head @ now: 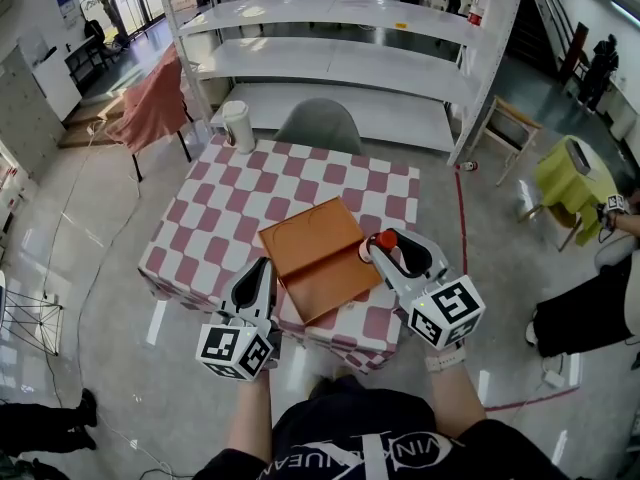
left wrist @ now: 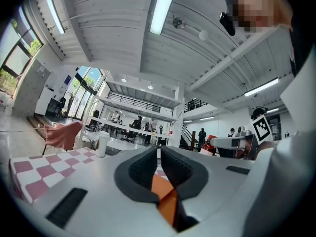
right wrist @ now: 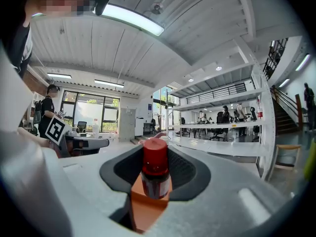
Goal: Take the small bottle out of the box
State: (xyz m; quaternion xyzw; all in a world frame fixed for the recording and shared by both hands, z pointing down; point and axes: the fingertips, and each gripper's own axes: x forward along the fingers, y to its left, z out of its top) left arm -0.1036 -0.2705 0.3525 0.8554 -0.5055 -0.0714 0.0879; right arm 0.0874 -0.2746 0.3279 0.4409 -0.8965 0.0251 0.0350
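A flat orange box (head: 318, 253) lies on the red-and-white checked table (head: 215, 223), near its front edge. My right gripper (head: 385, 244) is shut on a small bottle with a red cap (head: 386, 239), held upright at the box's right edge. In the right gripper view the small bottle (right wrist: 155, 168) stands between the dark pads with the orange box (right wrist: 147, 209) below it. My left gripper (head: 262, 266) hovers at the box's front-left side with its jaws shut and nothing between them. The left gripper view shows the orange box (left wrist: 164, 194) under the closed jaws.
A white cup (head: 238, 126) stands at the table's far left corner. A grey chair (head: 320, 126) and white shelving (head: 340, 58) are behind the table. A chair draped in red cloth (head: 150, 103) stands to the left. A person's arm (head: 625, 223) shows at the right.
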